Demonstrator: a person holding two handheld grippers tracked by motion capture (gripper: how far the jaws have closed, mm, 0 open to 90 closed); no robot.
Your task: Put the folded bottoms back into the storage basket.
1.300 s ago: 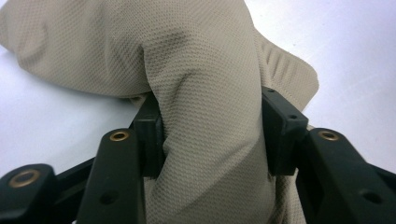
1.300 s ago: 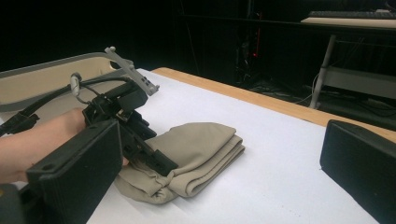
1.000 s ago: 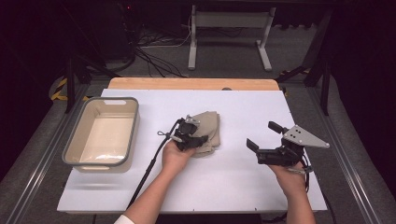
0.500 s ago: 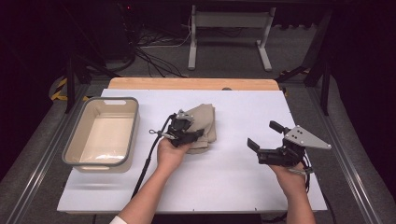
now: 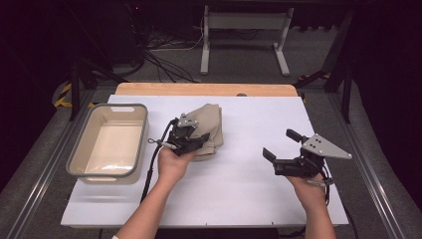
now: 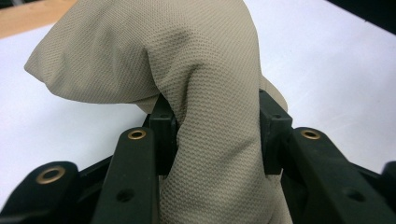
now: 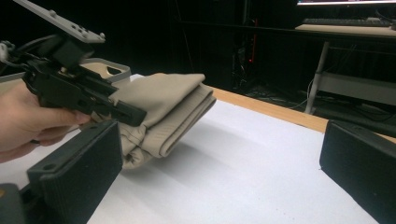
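A folded beige cloth [image 5: 210,123] hangs a little above the white table sheet [image 5: 239,189] near the middle, and its near edge is pinched by my left gripper [image 5: 195,141]. In the left gripper view the cloth [image 6: 205,70] bulges up between the two black pads, so my left gripper [image 6: 215,116] is shut on it. My right gripper [image 5: 278,143] hovers at the right, open, with nothing between its jaws. In the right gripper view the cloth [image 7: 168,102] sags from the left gripper [image 7: 126,112], beyond my right gripper [image 7: 219,172].
A grey-rimmed beige tub [image 5: 79,158] stands at the left of the sheet with nothing in it. A wooden strip [image 5: 209,89] runs along the table's far edge. Dark floor with cables and a metal stand lies behind.
My left gripper has risen and moved left toward the tub, carrying the cloth with it. The right gripper has stayed where it was.
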